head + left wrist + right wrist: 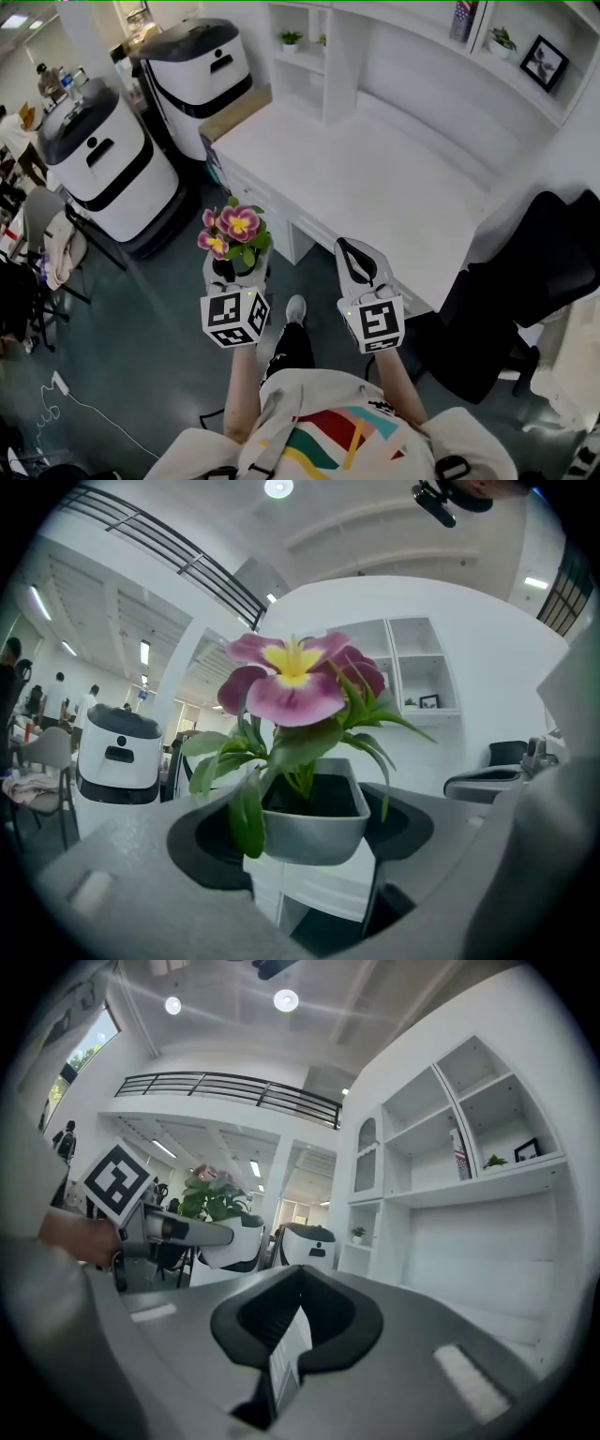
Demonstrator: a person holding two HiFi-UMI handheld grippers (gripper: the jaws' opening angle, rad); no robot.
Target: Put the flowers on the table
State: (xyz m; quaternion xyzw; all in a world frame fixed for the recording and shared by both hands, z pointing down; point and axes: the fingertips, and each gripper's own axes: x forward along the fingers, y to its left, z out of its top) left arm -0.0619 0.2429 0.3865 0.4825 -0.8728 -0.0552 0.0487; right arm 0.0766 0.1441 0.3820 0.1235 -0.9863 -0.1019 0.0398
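Observation:
A small grey pot (312,825) of pink-and-yellow flowers (234,228) with green leaves stands upright between the jaws of my left gripper (236,274), which is shut on the pot's sides. In the left gripper view the flowers (295,682) fill the middle. The pot hangs over the floor, just short of the near left corner of the white table (375,178). My right gripper (354,255) is level with it on the right, near the table's front edge. In the right gripper view that gripper (289,1327) is shut with nothing in it.
Two white-and-black machines (98,164) (197,70) stand on the floor at the left. A black chair (534,281) is at the right of the table. White shelves (309,56) behind the table carry a small plant (291,39) and a picture frame (544,62).

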